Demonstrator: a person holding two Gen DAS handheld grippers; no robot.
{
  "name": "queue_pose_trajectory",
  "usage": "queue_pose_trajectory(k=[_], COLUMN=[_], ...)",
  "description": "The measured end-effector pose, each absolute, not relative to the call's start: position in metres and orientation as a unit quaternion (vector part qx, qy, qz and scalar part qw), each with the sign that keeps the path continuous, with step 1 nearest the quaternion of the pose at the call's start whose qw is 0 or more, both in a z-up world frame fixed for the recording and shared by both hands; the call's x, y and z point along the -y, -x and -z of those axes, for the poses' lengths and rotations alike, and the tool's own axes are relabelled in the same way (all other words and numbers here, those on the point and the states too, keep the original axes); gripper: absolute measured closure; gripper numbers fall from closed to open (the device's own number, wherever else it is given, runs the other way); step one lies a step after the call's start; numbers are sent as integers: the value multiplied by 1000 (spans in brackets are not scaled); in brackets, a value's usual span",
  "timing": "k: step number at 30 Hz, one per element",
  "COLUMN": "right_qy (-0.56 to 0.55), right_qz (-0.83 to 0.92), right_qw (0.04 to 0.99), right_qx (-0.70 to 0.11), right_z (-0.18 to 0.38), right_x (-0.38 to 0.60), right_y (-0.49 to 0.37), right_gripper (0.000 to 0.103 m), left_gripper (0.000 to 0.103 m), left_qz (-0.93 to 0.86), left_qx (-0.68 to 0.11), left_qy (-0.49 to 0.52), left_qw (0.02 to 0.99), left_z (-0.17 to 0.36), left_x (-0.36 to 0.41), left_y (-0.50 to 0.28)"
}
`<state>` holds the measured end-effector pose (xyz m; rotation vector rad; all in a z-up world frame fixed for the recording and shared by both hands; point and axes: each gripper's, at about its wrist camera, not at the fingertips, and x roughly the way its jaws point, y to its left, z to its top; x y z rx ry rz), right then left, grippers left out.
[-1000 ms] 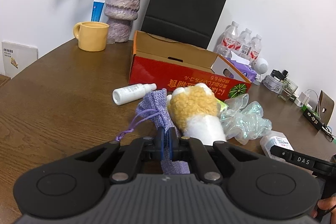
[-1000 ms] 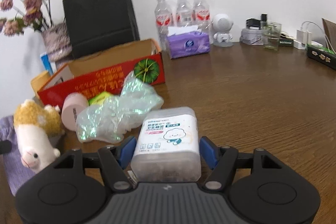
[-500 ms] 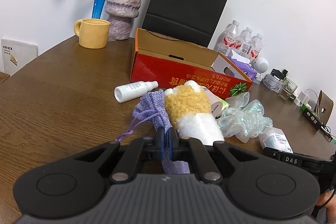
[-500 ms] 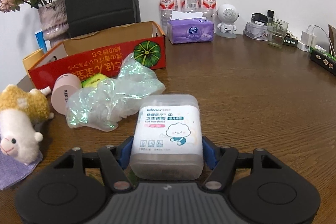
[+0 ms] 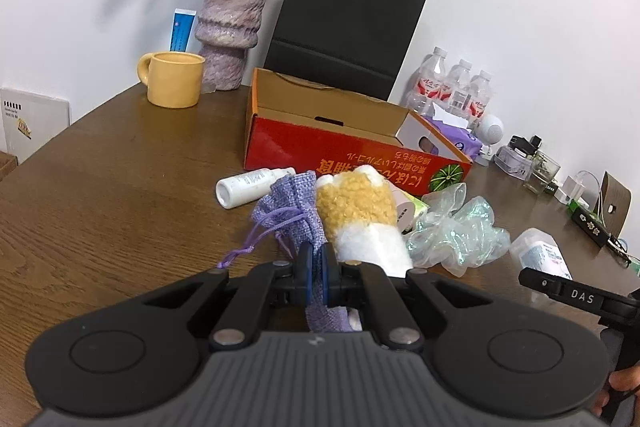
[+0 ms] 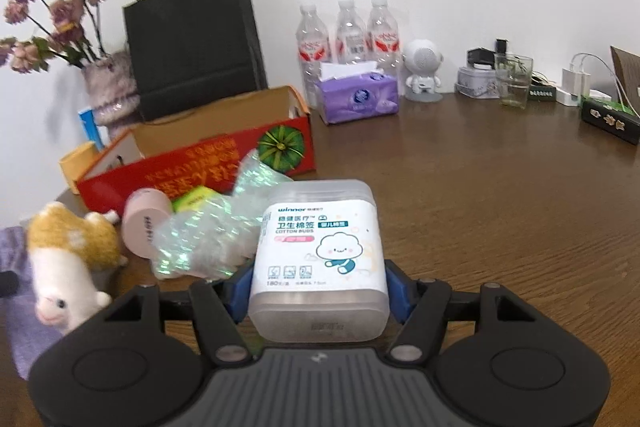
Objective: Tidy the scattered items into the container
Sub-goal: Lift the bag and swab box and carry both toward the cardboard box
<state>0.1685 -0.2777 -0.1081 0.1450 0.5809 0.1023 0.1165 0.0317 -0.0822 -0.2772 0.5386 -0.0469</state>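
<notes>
My left gripper [image 5: 316,267] is shut on a purple drawstring pouch [image 5: 290,213], held above the table. A yellow and white plush toy [image 5: 360,215] lies against the pouch. My right gripper [image 6: 318,287] is shut on a clear cotton bud box [image 6: 320,259], lifted off the table. The open red cardboard box [image 5: 360,163] stands behind the items; it also shows in the right wrist view [image 6: 200,163]. A white bottle [image 5: 250,185], a pink tube [image 6: 144,227], a green packet [image 6: 196,199] and crumpled iridescent film [image 6: 216,227] lie in front of it.
Behind the box stand a black paper bag [image 5: 344,31], a vase of flowers [image 5: 230,27] and a yellow mug [image 5: 174,79]. Water bottles [image 6: 348,35], a purple tissue pack [image 6: 356,97], a white figurine [image 6: 422,67] and chargers line the far edge.
My right gripper has lifted the cotton bud box and swung its view left toward the red box. My left gripper, with the pouch, has risen slightly.
</notes>
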Motion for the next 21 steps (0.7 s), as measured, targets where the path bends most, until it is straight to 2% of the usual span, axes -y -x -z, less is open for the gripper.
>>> queue_pose_trajectory(k=[21], right_qy=[-75], right_qz=[-120], right_qw=[955], right_qx=[-259], right_z=[69], right_x=[259], right_y=[-120], right_gripper=[40], left_gripper=[98], left_qz=[73], left_qx=[-208], left_qy=[102], left_qw=[970], left_z=[42], left_x=[-32], left_y=[-75])
